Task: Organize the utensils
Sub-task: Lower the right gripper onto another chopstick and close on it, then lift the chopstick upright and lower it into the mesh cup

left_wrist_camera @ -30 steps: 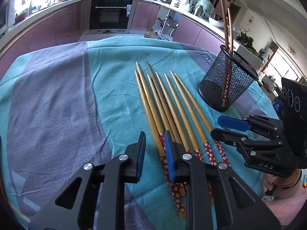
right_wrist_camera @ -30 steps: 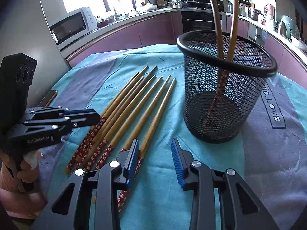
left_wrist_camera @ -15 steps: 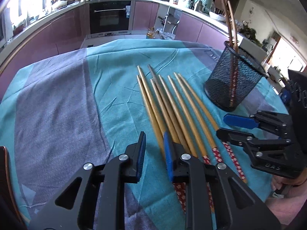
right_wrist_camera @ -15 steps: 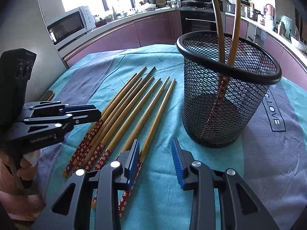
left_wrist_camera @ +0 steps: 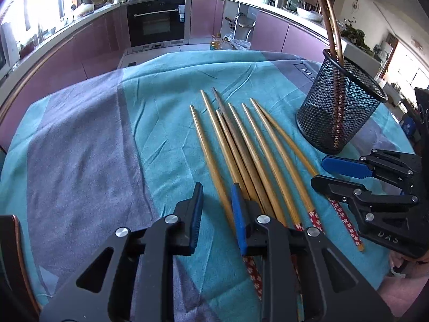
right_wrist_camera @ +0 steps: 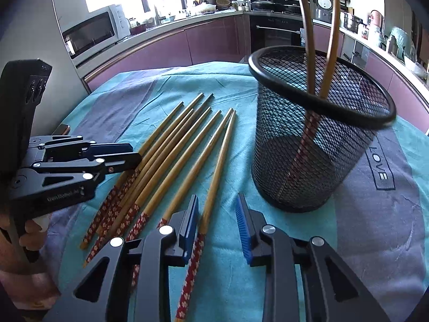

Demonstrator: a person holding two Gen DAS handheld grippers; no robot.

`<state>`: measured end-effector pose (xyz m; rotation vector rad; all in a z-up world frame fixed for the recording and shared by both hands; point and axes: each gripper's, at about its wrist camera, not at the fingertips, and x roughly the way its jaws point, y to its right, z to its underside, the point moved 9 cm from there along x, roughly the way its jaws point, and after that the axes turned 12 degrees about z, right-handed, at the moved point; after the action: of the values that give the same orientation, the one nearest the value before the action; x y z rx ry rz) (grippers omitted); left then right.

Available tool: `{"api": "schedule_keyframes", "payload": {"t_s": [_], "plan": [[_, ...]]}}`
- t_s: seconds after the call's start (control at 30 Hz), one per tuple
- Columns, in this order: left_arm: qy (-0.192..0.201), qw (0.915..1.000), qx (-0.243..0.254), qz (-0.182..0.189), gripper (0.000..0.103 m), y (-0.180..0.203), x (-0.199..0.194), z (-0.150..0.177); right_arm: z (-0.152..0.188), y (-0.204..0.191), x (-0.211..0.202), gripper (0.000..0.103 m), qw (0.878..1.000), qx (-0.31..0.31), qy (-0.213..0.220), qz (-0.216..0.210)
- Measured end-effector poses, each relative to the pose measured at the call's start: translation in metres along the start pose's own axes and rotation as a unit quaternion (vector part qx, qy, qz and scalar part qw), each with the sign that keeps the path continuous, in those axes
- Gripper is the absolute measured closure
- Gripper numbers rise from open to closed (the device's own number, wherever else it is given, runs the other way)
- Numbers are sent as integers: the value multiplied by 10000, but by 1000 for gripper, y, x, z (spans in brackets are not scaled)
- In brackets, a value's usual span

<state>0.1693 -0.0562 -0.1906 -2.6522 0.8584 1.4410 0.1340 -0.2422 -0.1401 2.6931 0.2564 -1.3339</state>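
Several wooden chopsticks (left_wrist_camera: 249, 150) with red flowered handles lie side by side on the teal cloth; they also show in the right wrist view (right_wrist_camera: 182, 155). A black mesh cup (left_wrist_camera: 336, 107) stands to their right with two chopsticks (right_wrist_camera: 319, 40) upright in it. My left gripper (left_wrist_camera: 217, 196) is open and empty, just above the leftmost chopsticks' handle ends. My right gripper (right_wrist_camera: 217, 209) is open and empty, over the rightmost chopstick's handle, near the cup (right_wrist_camera: 316, 145).
The table carries a teal and grey cloth (left_wrist_camera: 93, 139). A kitchen counter with an oven (left_wrist_camera: 155, 21) curves behind it. A microwave (right_wrist_camera: 93, 35) stands at the back left in the right wrist view. A phone (right_wrist_camera: 61, 128) lies at the table's left edge.
My left gripper has drawn back and risen a little from the chopsticks. My right gripper has edged closer to the cup. Both stay open.
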Motion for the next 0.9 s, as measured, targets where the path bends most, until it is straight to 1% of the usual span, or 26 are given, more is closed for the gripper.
{"api": "schedule_keyframes", "payload": {"t_s": [0.07, 0.1, 0.13, 0.17, 0.2, 0.23, 0.33, 0.43, 0.57, 0.67, 0.73, 0.9], "plan": [[4, 10000, -35, -9, 82, -1, 3, -4, -3, -1, 2, 75, 10000, 23, 28, 33], [1, 10000, -53, -35, 83, -2, 4, -6, -4, 0, 3, 78, 10000, 62, 49, 37], [0, 10000, -74, -59, 85, -2, 5, -7, -5, 0, 4, 81, 9999, 112, 60, 38], [9, 9999, -112, -110, 87, -3, 5, -8, -5, 2, 4, 92, 9998, 195, 54, -12], [23, 9998, -136, -139, 91, -4, 5, -7, -5, 3, 4, 96, 9995, 290, 42, -71], [57, 9997, -186, -154, 92, -5, 4, -7, -4, 6, 3, 97, 9991, 393, 42, -118], [138, 9993, -331, -118, 95, -7, 1, -5, -2, 13, -2, 98, 9980, 591, 80, -187], [239, 9988, -427, -68, 95, -8, -6, -2, -1, 17, -14, 98, 9972, 662, 232, -252], [288, 9990, -299, 144, 95, 3, -17, 3, -2, 6, -27, 98, 9974, 375, 353, -512], [220, 9993, -157, 242, 95, 11, -19, 8, 1, -5, -27, 98, 9977, 135, 244, -615], [166, 9995, -72, 240, 95, 14, -17, 10, 6, -8, -23, 98, 9981, -1, 121, -604], [51, 9998, 61, 164, 95, 12, -12, 13, 11, -8, -15, 96, 9985, -58, -77, -540]]}}
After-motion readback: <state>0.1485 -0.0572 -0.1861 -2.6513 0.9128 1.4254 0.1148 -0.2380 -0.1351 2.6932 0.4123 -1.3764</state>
